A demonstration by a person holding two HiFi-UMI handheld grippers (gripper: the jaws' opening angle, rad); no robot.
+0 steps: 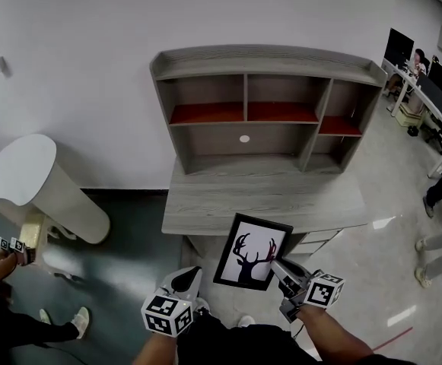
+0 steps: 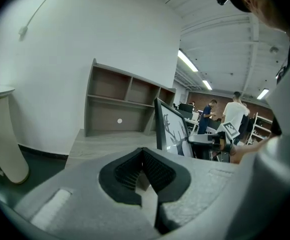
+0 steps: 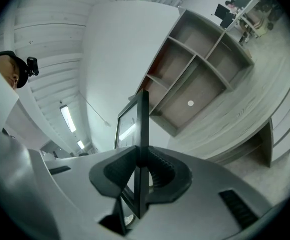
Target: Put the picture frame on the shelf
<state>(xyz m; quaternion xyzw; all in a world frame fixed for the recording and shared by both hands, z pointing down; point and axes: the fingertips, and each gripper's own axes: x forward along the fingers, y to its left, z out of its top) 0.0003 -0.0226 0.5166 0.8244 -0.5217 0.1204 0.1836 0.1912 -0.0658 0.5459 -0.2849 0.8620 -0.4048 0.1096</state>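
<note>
- Biggest thing in front of me is the grey wood-grain desk [image 1: 228, 200] against the white wall, with a matching grey shelf unit [image 1: 266, 63] standing on the back of it. Its upper compartments have red floors.
- Off to the left there's a white, round-topped pedestal table [image 1: 23, 169], well apart from the desk.
- The black-framed picture with the deer-head silhouette [image 1: 252, 251] isn't on the shelf yet. It's up in the air at the desk's front edge, tilted, print facing up at me.
- My right gripper [image 1: 276, 265] has the picture's right edge pinched. In the right gripper view the jaws are closed on the frame's thin black side [image 3: 143, 119].
- My left gripper [image 1: 189, 274] sits just left of the picture, jaws closed together, holding nothing.
</note>
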